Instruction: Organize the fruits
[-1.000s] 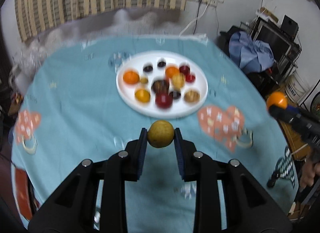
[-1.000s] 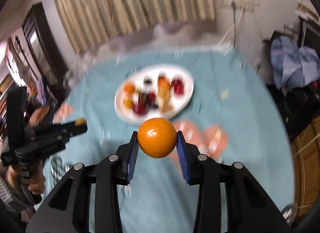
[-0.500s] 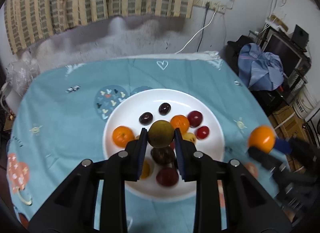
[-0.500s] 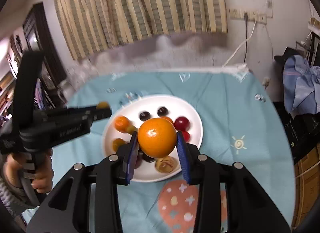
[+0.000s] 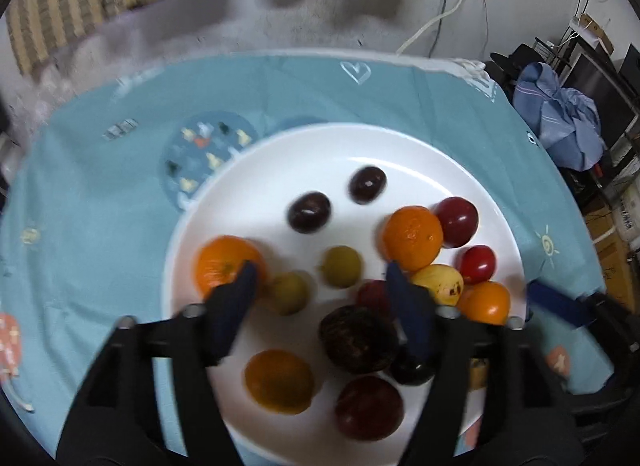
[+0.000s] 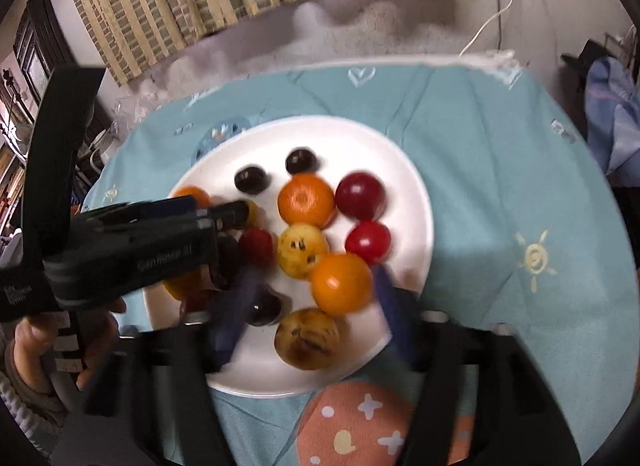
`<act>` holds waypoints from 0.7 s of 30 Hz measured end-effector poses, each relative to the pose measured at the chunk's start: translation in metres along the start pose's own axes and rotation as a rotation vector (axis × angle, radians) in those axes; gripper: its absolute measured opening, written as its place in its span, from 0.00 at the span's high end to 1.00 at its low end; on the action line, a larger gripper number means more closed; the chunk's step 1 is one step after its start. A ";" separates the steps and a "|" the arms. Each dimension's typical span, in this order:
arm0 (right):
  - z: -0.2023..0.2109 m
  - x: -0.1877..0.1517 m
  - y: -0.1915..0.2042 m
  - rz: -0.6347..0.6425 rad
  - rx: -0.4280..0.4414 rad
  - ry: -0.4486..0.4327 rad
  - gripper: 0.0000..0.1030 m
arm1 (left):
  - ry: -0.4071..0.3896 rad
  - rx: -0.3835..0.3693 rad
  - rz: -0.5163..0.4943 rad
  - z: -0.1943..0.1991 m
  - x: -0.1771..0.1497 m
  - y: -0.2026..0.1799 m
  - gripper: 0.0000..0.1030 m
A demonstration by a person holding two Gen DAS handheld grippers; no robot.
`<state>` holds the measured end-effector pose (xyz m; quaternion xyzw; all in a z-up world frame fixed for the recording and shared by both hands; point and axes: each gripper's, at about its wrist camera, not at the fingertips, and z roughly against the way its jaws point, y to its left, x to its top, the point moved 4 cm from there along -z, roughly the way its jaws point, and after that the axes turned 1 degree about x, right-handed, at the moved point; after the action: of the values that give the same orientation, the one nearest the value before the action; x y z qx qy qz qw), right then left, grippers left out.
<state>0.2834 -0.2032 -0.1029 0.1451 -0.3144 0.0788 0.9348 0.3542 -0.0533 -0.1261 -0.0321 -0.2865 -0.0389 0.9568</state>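
A white plate (image 5: 360, 145) on the blue tablecloth holds several fruits: oranges, dark plums, red plums and yellowish ones. My left gripper (image 5: 320, 270) hangs low over it, jaws opening, with a small green-yellow fruit (image 5: 342, 266) lying loose on the plate between the fingers, touched by neither pad. My right gripper (image 6: 316, 278) is also opening over the plate (image 6: 400, 169). An orange (image 6: 342, 284) sits between its fingers, with a gap on its left side. The left gripper's body (image 6: 140, 250) covers the plate's left part in the right wrist view.
The round table carries a blue cloth (image 5: 100, 205) with printed patches. A hand (image 6: 44, 350) grips the left tool at the left edge. A striped curtain and grey wall stand behind the table. Blue clothing (image 5: 568, 121) and clutter lie off to the right.
Both grippers came forward and down from the table's near side to over the plate. Both then let go: the green-yellow fruit and the orange now rest on the plate.
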 end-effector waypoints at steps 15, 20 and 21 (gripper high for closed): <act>0.122 -0.057 0.022 0.012 -0.141 -0.095 0.06 | -0.116 0.123 0.036 0.162 -0.072 0.013 0.02; 0.141 -0.079 0.029 0.026 -0.148 -0.077 0.05 | -0.085 0.143 0.089 0.199 -0.102 0.023 0.02; 0.146 -0.083 0.034 0.036 -0.145 -0.083 0.05 | -0.087 0.146 0.099 0.205 -0.106 0.025 0.02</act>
<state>0.1269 -0.2231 -0.0351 0.0744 -0.3603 0.0666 0.9275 0.1566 -0.0050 -0.0149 0.0220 -0.3281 0.0311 0.9439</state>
